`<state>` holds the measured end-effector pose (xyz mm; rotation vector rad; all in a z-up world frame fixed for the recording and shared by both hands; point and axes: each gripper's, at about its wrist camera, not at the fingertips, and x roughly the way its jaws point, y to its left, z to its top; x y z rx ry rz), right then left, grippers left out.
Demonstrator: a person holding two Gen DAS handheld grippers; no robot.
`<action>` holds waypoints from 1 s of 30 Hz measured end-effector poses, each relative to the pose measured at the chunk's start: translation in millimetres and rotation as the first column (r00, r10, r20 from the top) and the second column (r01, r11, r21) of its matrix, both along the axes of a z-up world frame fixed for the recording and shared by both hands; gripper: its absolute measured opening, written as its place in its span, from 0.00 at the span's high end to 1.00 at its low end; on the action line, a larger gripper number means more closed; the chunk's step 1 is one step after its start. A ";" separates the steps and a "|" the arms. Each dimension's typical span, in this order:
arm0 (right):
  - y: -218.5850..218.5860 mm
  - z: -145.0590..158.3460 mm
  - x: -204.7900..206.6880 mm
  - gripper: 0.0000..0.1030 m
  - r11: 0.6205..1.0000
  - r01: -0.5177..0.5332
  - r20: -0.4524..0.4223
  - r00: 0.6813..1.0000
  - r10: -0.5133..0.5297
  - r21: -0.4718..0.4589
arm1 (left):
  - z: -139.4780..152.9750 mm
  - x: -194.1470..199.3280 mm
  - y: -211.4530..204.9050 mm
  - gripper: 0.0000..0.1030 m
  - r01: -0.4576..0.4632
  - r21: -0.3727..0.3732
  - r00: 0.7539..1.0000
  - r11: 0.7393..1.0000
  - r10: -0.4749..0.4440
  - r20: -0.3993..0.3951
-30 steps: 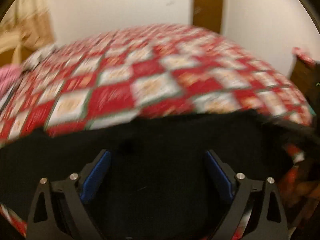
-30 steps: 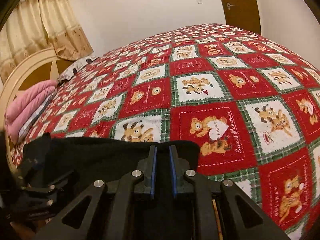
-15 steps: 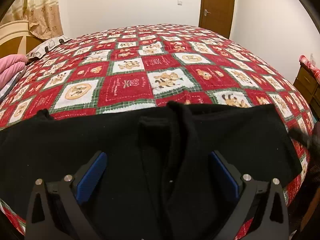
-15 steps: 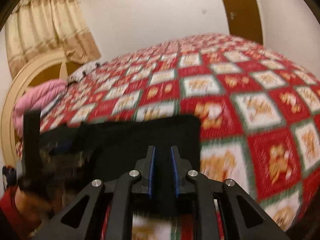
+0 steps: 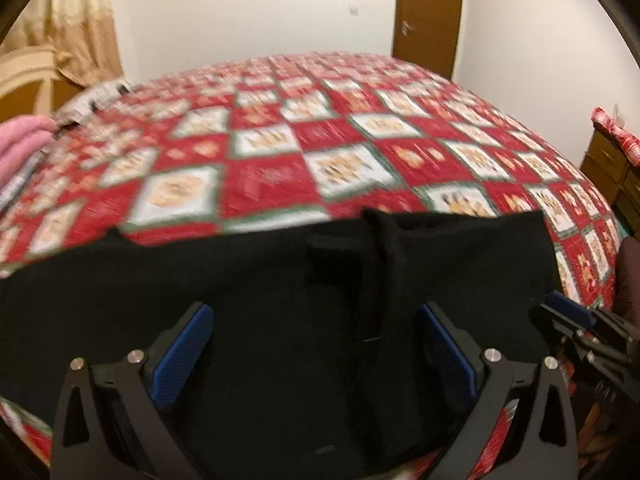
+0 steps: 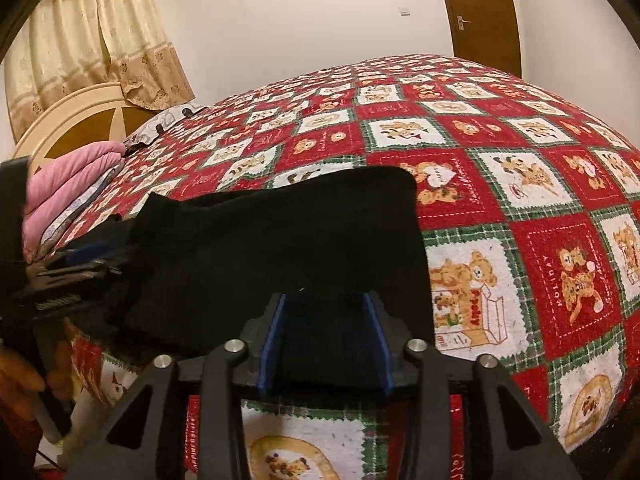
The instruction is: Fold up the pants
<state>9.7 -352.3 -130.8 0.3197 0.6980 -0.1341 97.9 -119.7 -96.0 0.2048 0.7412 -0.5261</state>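
Black pants (image 5: 280, 304) lie folded flat on the near edge of a bed with a red, white and green bear quilt (image 5: 304, 152). My left gripper (image 5: 316, 344) is open above the middle of the pants, holding nothing. My right gripper (image 6: 324, 336) is open over the right end of the pants (image 6: 288, 240), its blue-padded fingers (image 6: 272, 340) apart with the cloth's near edge between them. The right gripper shows at the right edge of the left wrist view (image 5: 576, 328). The left gripper shows at the left of the right wrist view (image 6: 76, 264).
A pink folded blanket (image 6: 68, 184) and a pillow lie at the bed's head, by a cream headboard (image 6: 76, 120) and curtains. A brown door (image 5: 428, 16) stands at the far wall. A wooden dresser (image 5: 612, 172) is on the right. The quilt (image 6: 520, 200) stretches beyond the pants.
My right gripper has opened and let go of the pants end. The left gripper stayed open and pulled back a little over the pants.
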 end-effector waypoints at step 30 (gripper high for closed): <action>284.6 3.8 143.7 0.75 0.824 -0.473 -0.067 0.876 0.477 -0.313 | -50.8 71.3 308.6 0.00 -0.746 -0.168 0.664 0.644 0.701 -0.259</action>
